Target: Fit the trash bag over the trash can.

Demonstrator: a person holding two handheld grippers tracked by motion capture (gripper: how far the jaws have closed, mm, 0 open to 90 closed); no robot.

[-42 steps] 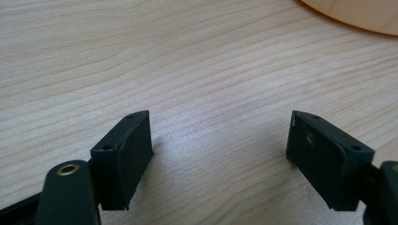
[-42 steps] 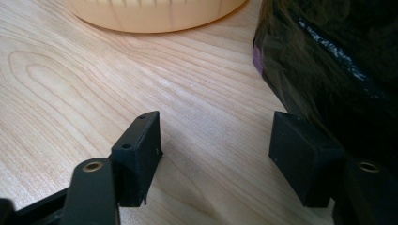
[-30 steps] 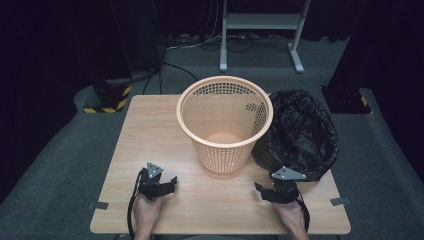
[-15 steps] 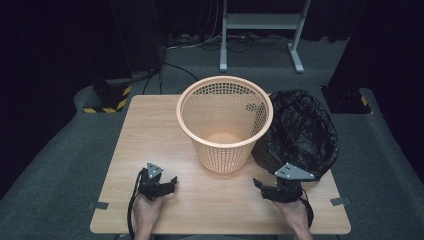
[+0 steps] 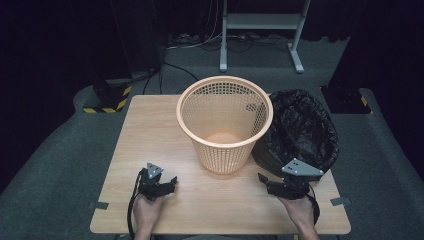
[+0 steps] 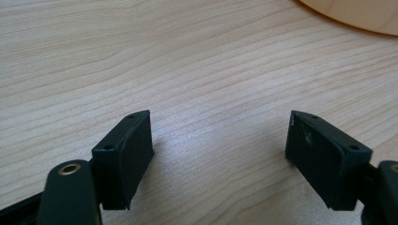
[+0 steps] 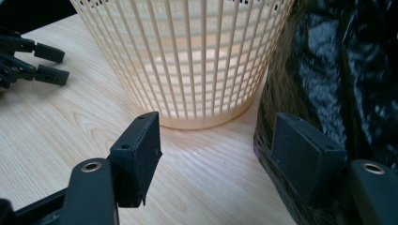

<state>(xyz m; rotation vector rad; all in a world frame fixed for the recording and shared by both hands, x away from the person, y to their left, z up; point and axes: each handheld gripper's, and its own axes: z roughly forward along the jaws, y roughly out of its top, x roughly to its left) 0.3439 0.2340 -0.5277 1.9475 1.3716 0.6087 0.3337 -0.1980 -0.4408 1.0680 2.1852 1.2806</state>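
An orange mesh basket [image 5: 224,125] stands upright in the middle of the wooden table [image 5: 150,130], and it is empty. A black plastic bag [image 5: 300,130] sits against the basket's right side with its mouth open. My left gripper [image 5: 170,184] rests low over the table's front left, open over bare wood [image 6: 220,126]. My right gripper [image 5: 264,181] hovers at the front right, just before the bag. Its jaws have just been closing a little but stand open [image 7: 216,126] with nothing between them. They face the basket's base [image 7: 197,117], and the bag [image 7: 338,84] lies close behind the right jaw.
The table ends close behind the hands at the front edge [image 5: 215,232]. Grey carpet surrounds the table. A metal stand [image 5: 260,30] and cables lie on the floor beyond it. The left gripper [image 7: 42,61] shows far off in the right gripper view.
My right gripper has risen off the table near the bag's front. The left gripper, basket and bag have kept still.
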